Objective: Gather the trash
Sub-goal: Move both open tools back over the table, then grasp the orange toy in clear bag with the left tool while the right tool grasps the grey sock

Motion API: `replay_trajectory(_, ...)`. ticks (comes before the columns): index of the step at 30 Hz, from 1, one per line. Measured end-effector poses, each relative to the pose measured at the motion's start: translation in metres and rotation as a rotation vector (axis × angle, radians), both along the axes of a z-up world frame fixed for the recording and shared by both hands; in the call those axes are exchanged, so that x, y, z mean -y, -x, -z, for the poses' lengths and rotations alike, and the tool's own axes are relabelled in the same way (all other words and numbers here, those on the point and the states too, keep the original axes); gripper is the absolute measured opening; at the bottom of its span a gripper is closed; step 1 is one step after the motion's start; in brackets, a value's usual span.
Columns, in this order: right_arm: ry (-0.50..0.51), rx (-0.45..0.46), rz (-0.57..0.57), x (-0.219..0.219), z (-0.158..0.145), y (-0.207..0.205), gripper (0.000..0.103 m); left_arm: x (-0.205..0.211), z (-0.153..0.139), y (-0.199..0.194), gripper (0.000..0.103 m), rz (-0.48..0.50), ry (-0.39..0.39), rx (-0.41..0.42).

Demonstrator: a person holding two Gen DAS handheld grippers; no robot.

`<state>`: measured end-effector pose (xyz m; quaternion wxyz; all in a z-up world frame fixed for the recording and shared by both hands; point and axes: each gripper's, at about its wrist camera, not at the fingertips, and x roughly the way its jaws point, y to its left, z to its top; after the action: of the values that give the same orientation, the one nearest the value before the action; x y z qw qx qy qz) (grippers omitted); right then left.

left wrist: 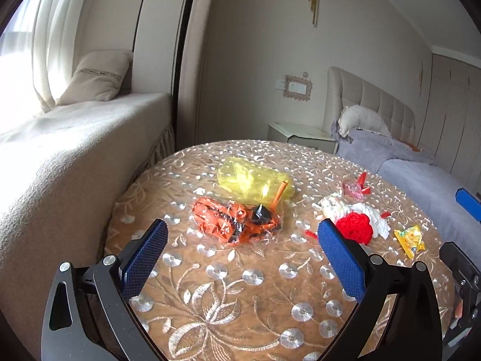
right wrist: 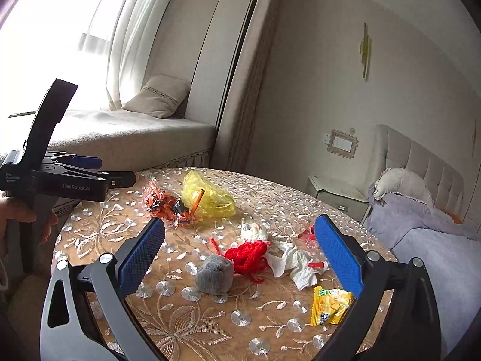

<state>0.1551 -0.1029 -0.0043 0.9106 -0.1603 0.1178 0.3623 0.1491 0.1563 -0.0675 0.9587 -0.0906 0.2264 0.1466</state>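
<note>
Trash lies on a round table with an embroidered cloth (left wrist: 228, 294). My left gripper (left wrist: 240, 240) is open and empty, just short of an orange crumpled wrapper (left wrist: 231, 219) with a yellow plastic bag (left wrist: 252, 180) behind it. My right gripper (right wrist: 240, 249) is open and empty above a red yarn tuft (right wrist: 249, 255), a grey ball (right wrist: 214, 273), white tissue (right wrist: 294, 261) and a yellow snack wrapper (right wrist: 329, 305). The red yarn (left wrist: 354, 227), tissue (left wrist: 336, 204) and yellow snack wrapper (left wrist: 410, 239) also show in the left wrist view. The left gripper shows at far left in the right wrist view (right wrist: 87, 162).
A cushioned window seat (left wrist: 75, 138) with a pillow (left wrist: 96, 76) borders the table on the left. A bed (left wrist: 421, 174) with grey bedding and a nightstand (left wrist: 300, 134) stand behind on the right. Small red scraps (left wrist: 362, 182) lie near the table's far right.
</note>
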Motion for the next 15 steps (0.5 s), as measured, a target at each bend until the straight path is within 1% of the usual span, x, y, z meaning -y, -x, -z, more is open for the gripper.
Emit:
replay_trajectory(6, 0.012, -0.019, -0.047, -0.03, 0.006, -0.023, 0.099, -0.015, 0.013, -0.034, 0.098, 0.014, -0.003, -0.061)
replay_trajectory(9, 0.024, -0.032, -0.063, -0.042, 0.01, -0.033, 0.099, -0.021, 0.022, -0.051, 0.098, 0.025, -0.001, -0.107)
replay_trajectory(11, 0.035, -0.04, -0.066, -0.049, 0.013, -0.038, 0.099, -0.026, 0.029, -0.063, 0.098, 0.029, 0.003, -0.15)
replay_trajectory(15, 0.053, -0.046, -0.069, -0.055, 0.019, -0.045, 0.099, -0.036, 0.043, -0.094, 0.098, 0.048, 0.037, -0.256)
